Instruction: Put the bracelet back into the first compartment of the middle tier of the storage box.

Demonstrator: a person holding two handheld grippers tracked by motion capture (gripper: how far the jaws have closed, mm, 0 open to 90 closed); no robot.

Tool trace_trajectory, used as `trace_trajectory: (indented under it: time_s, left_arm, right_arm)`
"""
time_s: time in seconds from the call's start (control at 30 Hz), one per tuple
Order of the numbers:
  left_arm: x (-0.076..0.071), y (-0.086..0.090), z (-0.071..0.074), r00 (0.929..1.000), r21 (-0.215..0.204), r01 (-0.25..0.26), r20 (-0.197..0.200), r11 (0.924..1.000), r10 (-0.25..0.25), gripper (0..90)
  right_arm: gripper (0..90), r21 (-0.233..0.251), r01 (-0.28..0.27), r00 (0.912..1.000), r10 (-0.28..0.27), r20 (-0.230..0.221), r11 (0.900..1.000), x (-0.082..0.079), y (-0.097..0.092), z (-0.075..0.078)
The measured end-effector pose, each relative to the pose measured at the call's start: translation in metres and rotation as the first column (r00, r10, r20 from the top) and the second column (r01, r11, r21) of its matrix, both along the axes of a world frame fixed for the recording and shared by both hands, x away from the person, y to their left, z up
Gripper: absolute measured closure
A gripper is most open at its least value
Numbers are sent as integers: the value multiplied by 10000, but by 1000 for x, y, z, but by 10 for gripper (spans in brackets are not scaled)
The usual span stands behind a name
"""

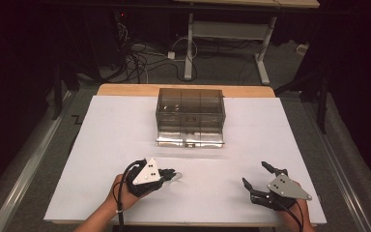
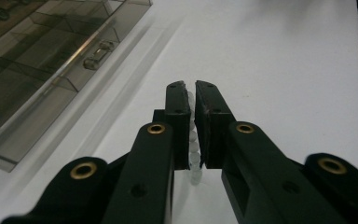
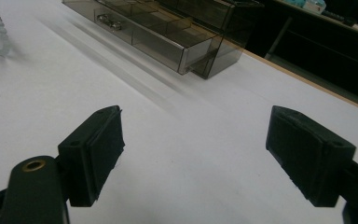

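My left tongs (image 2: 191, 91) were clamped on a bead string (image 2: 194, 154), light, limp and slippery; my right tongs (image 3: 193, 158) stood apart.

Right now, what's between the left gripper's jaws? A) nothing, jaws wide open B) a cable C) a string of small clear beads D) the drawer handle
C. In the left gripper view the left gripper has its jaws nearly closed on a string of clear beads that runs down the gap between them; the drawer handle on the smoky plastic organizer sits well apart.
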State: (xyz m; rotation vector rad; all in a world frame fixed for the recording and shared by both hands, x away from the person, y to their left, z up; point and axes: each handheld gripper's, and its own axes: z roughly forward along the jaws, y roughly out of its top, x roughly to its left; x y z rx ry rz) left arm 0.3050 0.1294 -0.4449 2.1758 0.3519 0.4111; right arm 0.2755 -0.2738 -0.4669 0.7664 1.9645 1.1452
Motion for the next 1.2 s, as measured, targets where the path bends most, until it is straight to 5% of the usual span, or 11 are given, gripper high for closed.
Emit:
trace_trajectory:
  time_s: [1.2]
  left_arm:
    - [4, 12, 15, 9963, -189, -588, 622, 9981, 599, 829]
  right_arm:
    - [171, 43, 38, 10000, -38, -13, 10000, 1, -2, -1]
